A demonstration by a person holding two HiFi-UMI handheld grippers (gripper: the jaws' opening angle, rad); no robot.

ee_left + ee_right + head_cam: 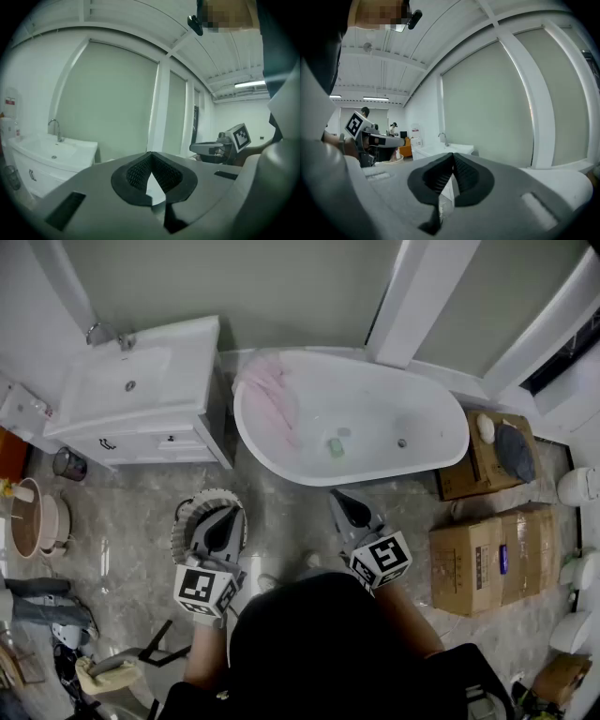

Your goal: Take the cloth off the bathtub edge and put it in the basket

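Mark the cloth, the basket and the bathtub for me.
cloth (270, 390): head view, middle of the pink folds draped over the tub's left end.
basket (182, 527): head view, its ribbed left wall.
bathtub (461, 427): head view, the rim at its right end.

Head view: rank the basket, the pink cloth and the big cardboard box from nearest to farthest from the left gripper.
1. The basket: on the floor, just beneath and left of the left gripper.
2. The cloth: ahead, draped over the left end of the bathtub.
3. The box: far off to the right, on the floor.
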